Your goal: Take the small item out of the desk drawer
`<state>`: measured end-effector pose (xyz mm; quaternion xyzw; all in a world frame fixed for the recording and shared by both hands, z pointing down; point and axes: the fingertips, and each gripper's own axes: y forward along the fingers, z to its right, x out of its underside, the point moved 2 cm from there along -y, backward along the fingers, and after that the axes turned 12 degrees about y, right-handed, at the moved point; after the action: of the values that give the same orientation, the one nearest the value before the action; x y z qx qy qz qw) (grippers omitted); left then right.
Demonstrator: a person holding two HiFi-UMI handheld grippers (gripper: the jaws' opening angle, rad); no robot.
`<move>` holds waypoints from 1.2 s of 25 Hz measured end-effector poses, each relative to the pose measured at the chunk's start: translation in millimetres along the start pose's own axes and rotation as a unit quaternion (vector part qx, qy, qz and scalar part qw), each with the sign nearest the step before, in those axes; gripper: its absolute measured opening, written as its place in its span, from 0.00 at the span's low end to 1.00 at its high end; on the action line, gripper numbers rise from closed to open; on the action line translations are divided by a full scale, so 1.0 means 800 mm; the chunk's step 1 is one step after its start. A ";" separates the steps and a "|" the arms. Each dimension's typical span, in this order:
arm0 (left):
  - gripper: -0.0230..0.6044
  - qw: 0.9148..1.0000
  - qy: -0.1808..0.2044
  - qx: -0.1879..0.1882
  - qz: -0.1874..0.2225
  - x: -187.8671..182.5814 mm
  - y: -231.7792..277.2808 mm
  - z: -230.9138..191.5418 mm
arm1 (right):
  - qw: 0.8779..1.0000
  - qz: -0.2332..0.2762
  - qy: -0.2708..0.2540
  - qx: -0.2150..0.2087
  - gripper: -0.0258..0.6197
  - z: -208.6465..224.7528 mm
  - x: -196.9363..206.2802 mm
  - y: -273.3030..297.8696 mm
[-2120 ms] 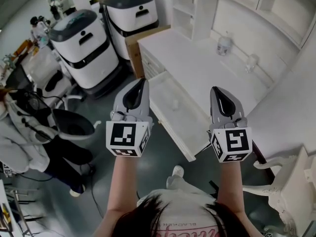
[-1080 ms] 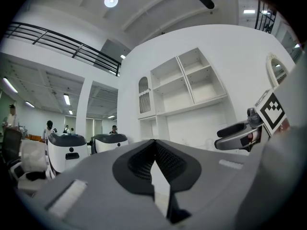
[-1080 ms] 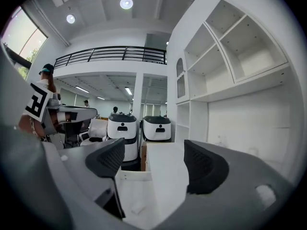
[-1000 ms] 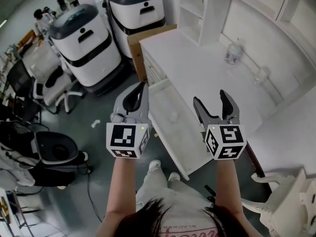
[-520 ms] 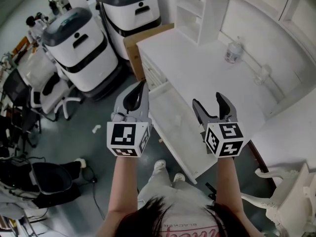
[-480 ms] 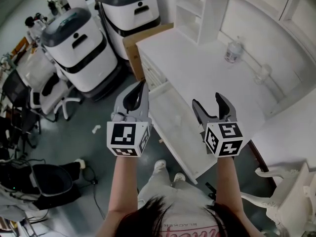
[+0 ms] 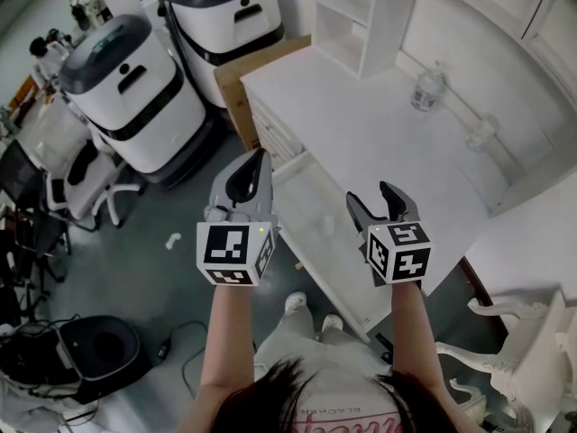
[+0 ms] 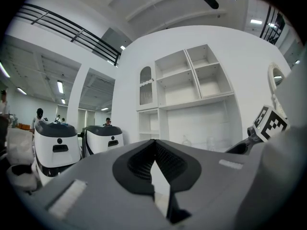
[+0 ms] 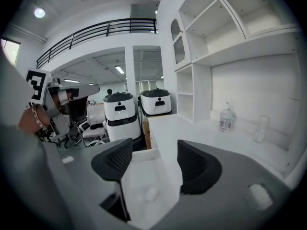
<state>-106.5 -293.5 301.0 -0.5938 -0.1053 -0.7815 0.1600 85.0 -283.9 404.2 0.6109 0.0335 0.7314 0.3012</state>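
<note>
The white desk drawer (image 7: 311, 197) stands pulled open below both grippers. A small pale item (image 7: 326, 226) lies on its floor. In the right gripper view the item (image 9: 148, 193) shows far below the gap between the jaws, inside the drawer (image 9: 144, 169). My right gripper (image 7: 370, 194) hovers above the drawer's near end; its jaws (image 9: 154, 143) are closing, with nothing between the pads. My left gripper (image 7: 260, 154) is shut and empty, held above the drawer's left edge; its tips (image 8: 154, 141) meet.
The desk top (image 7: 361, 115) carries a clear bottle (image 7: 425, 88) and a smaller clear vessel (image 7: 482, 133) near the wall. Shelves (image 7: 361, 16) stand at its back. Two white machines (image 7: 135, 88) and a cardboard box (image 7: 243, 75) stand left; a white chair (image 7: 523, 350) at right.
The right gripper's jaws have narrowed and it has drifted slightly left over the drawer. The left gripper has stayed shut in place.
</note>
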 end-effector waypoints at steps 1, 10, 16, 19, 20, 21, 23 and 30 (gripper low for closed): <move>0.05 1.000 -0.002 0.002 -0.002 0.003 0.003 -0.002 | 1.000 -0.007 0.002 0.001 0.48 0.000 0.004 0.006; 0.05 1.000 -0.011 0.012 -0.011 0.022 0.024 -0.016 | 0.996 -0.088 0.022 0.015 0.46 0.004 0.055 0.055; 0.05 0.999 -0.014 0.025 -0.022 0.040 0.035 -0.018 | 0.990 -0.134 0.042 0.031 0.46 0.010 0.091 0.080; 0.05 0.999 -0.017 0.032 -0.026 0.050 0.041 -0.018 | 0.985 -0.158 0.052 0.037 0.46 0.013 0.111 0.089; 0.05 0.999 -0.018 0.034 -0.027 0.053 0.043 -0.018 | 0.984 -0.165 0.056 0.039 0.46 0.014 0.117 0.092; 0.05 0.999 -0.019 0.036 -0.029 0.055 0.044 -0.019 | 0.982 -0.173 0.061 0.041 0.46 0.015 0.123 0.094; 0.05 0.998 -0.021 0.040 -0.032 0.060 0.048 -0.019 | 0.979 -0.187 0.070 0.045 0.46 0.017 0.134 0.098; 0.05 0.997 -0.025 0.055 -0.041 0.075 0.059 -0.020 | 0.968 -0.224 0.096 0.063 0.44 0.024 0.170 0.114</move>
<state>-117.6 -350.8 353.3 -0.5983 -0.1768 -0.7655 0.1573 56.4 -298.7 565.8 0.5323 0.2441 0.6969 0.4140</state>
